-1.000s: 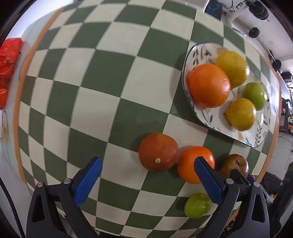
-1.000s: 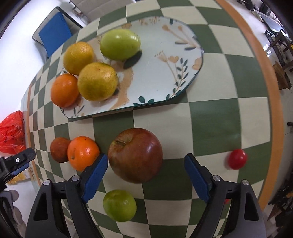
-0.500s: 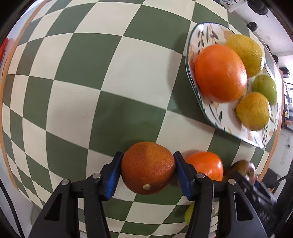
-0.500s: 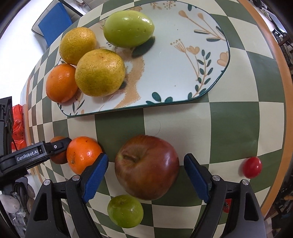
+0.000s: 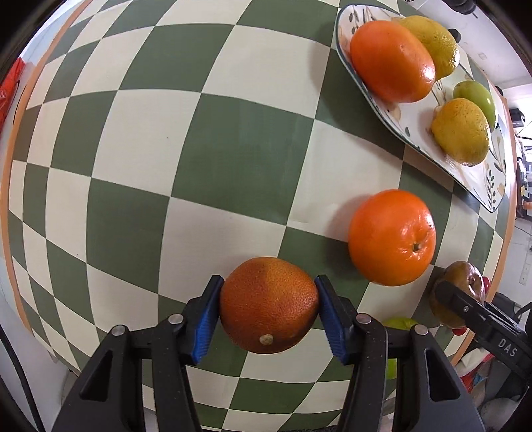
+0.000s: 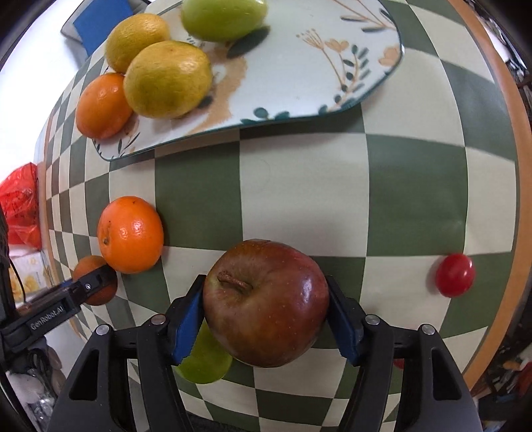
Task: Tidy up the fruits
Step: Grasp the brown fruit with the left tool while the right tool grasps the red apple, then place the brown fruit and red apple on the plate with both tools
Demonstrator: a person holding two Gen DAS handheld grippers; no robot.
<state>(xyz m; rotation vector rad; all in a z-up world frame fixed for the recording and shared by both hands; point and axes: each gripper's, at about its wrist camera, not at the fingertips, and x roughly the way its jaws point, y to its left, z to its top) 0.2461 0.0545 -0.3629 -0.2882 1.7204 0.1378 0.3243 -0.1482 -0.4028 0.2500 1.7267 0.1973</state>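
Observation:
My left gripper is shut on a dark orange, held just above the checked tablecloth. My right gripper is shut on a red apple. A bright orange lies on the cloth between them; it also shows in the right wrist view. The floral plate at the back holds an orange, two yellow citrus fruits and a green fruit. A green fruit lies under the apple, partly hidden.
A red cherry tomato lies on the cloth at the right, near the table's orange edge. A red plastic bag sits off the table at the left. The right gripper's finger shows in the left wrist view.
Both grippers have moved forward and shut: the left on the dark orange, the right on the apple. Both fruits now sit between the blue pads.

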